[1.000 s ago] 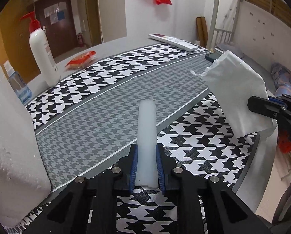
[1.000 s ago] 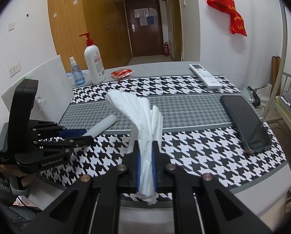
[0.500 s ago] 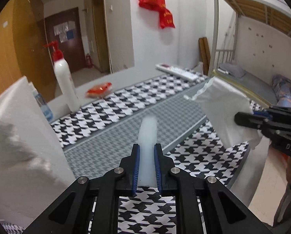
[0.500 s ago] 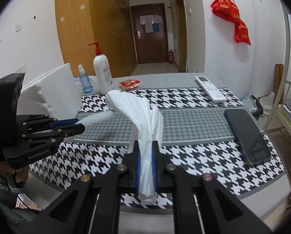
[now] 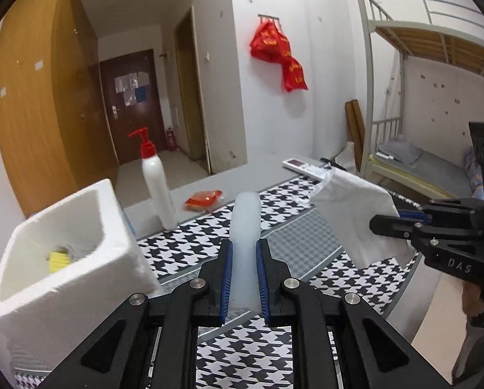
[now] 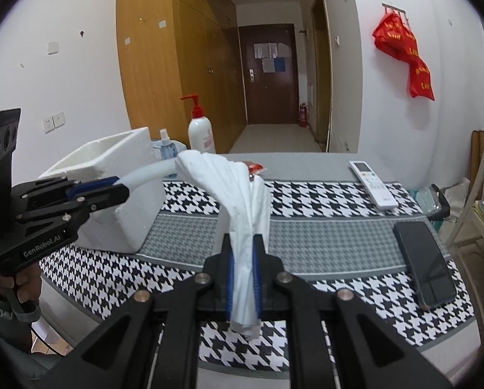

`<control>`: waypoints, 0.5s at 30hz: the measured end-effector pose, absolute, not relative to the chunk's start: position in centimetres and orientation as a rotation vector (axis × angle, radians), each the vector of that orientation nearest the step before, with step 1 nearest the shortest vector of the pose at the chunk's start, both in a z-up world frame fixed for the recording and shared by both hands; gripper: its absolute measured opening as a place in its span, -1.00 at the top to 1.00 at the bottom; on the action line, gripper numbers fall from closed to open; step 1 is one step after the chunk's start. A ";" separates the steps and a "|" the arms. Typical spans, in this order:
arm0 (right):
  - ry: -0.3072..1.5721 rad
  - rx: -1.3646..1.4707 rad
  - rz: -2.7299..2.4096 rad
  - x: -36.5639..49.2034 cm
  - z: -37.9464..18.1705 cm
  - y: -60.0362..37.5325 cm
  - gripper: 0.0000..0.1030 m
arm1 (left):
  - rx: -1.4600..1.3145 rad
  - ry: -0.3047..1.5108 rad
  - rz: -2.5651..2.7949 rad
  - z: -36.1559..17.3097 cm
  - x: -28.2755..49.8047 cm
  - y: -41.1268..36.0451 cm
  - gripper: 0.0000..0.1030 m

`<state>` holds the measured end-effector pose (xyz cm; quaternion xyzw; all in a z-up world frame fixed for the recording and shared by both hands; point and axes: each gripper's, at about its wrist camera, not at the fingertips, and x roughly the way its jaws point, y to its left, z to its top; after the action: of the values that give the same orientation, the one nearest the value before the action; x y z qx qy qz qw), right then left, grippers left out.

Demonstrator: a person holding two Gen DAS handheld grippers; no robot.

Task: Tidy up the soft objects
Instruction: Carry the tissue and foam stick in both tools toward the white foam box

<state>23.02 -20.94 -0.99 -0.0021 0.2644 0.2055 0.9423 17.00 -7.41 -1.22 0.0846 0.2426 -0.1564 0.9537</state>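
My left gripper [image 5: 244, 253] is shut on a pale translucent soft tube [image 5: 245, 223] and holds it above the table, beside the white foam box [image 5: 89, 259]. The box is open at the top, with a yellow object [image 5: 57, 258] inside. My right gripper [image 6: 243, 253] is shut on a bunched white tissue [image 6: 238, 194] and holds it above the table's front. In the right wrist view the left gripper [image 6: 112, 189] with the tube [image 6: 151, 172] is level with the box [image 6: 118, 201] rim. In the left wrist view the right gripper [image 5: 384, 223] and tissue [image 5: 355, 207] are at right.
On the houndstooth table cloth [image 6: 323, 236] lie a black phone [image 6: 425, 259] and a white remote [image 6: 373, 183] at right. A pump bottle [image 6: 200, 129], a small spray bottle [image 6: 167, 150] and a red packet [image 5: 204, 198] stand at the back. A bunk bed [image 5: 430, 149] is right of the table.
Both grippers have risen well above the table with their loads. The foam box's open top with the yellow object has come into the left wrist view.
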 end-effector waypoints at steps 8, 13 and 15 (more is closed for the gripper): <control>0.489 -0.021 0.423 22.9 0.7 -19.8 0.75 | 0.155 0.427 -0.283 1.0 16.2 -5.9 0.69; 0.467 -0.029 0.434 23.1 1.7 -19.1 0.75 | 0.143 0.419 -0.271 1.6 16.2 -5.2 0.69; 0.457 -0.033 0.440 23.1 2.1 -18.9 0.75 | 0.131 0.415 -0.272 1.9 16.2 -4.8 0.69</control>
<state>23.10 -18.88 2.06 -0.0161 0.2245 0.2165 0.9500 16.20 -4.82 1.90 0.0650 0.2051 -0.1344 0.9673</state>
